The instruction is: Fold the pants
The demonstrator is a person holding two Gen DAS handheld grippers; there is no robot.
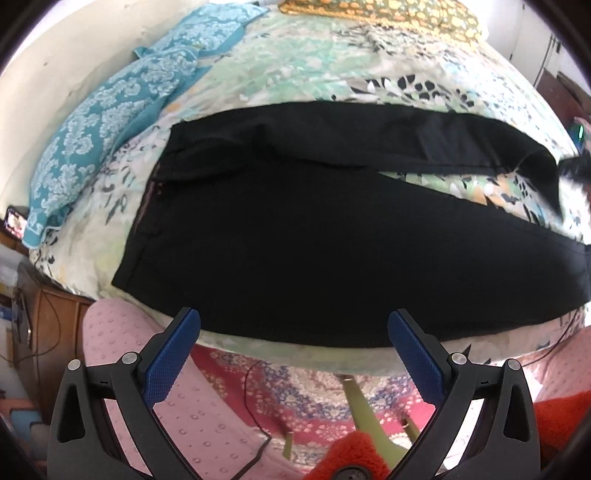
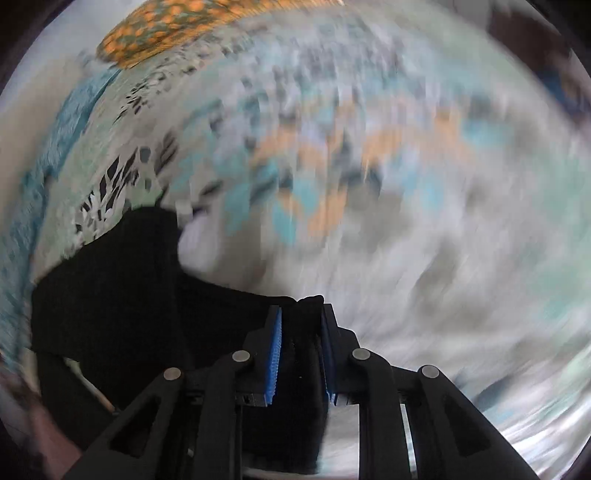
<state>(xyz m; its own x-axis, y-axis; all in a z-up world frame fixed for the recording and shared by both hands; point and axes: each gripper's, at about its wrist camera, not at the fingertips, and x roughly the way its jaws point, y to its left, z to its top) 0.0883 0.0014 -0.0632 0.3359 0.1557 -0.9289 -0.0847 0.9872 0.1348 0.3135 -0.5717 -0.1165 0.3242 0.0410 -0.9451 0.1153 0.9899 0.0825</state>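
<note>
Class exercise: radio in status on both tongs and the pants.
Left tongs open, empty, over bed edge. Right tongs shut on black pants. Nothing in the way.

A bed (image 1: pixel 325 66) is covered by a floral sheet in pale green, black and orange. A teal patterned pillow (image 1: pixel 99 136) is laid along a cream wall (image 1: pixel 74 44), and an orange-and-green pillow (image 1: pixel 388 14) is seen at the far end. A wooden cabinet (image 1: pixel 51 332) is set beside the bed, a red patterned rug (image 1: pixel 295 391) on the floor. The room is lit by daylight.
</note>
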